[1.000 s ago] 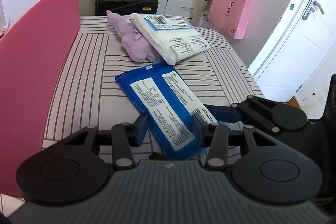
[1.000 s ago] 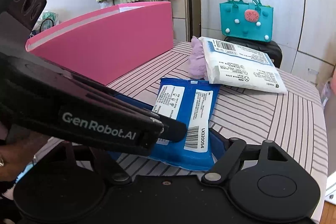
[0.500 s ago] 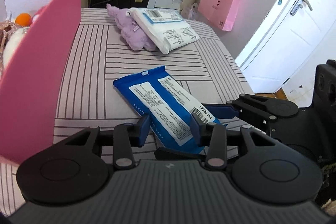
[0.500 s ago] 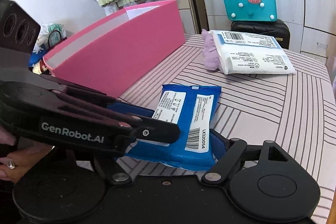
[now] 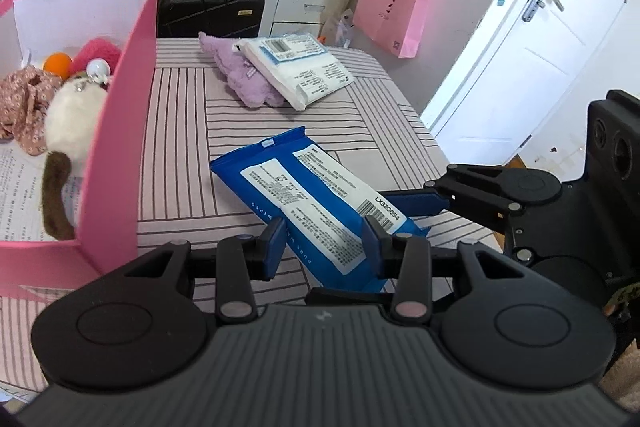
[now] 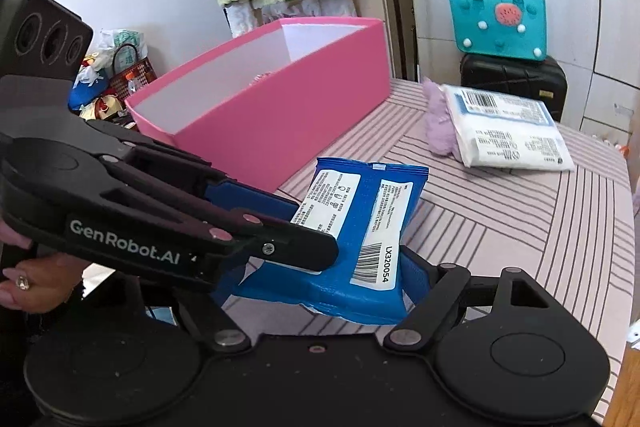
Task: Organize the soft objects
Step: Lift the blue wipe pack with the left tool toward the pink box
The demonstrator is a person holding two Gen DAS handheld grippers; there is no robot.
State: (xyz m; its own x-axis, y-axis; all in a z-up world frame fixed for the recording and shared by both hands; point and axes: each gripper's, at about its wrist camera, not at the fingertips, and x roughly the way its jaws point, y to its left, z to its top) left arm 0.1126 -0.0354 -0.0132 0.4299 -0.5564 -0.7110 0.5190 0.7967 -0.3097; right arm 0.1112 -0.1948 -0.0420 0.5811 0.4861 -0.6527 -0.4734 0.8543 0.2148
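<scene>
While both claws pinch its near end, the blue wipes pack point(image 5: 316, 203) hangs lifted and tilted above the striped bench point(image 5: 180, 131), far end angled down toward the cloth, label side up. Left claw point(image 5: 324, 241): closed on the pack, one pad at each long edge of the near end. Right claw point(image 6: 352, 267): closed on the same end from the other side, its left finger hidden behind the other tool in its own view. Hazard, judged: the pack is soft and slick, held at one end only; it may sag, slide out, or twist if the two claws pull apart or move unevenly. Pink box point(image 5: 120, 131): just beside, to the left, already holding a white plush toy point(image 5: 74, 115) and floral cloth point(image 5: 24, 103); its tall wall may catch the drooping far end unless the pack is raised over the rim. Purple plush point(image 5: 244, 79) and white pack point(image 5: 298, 67): touching each other, well apart at the bench's far side, not at risk.
</scene>
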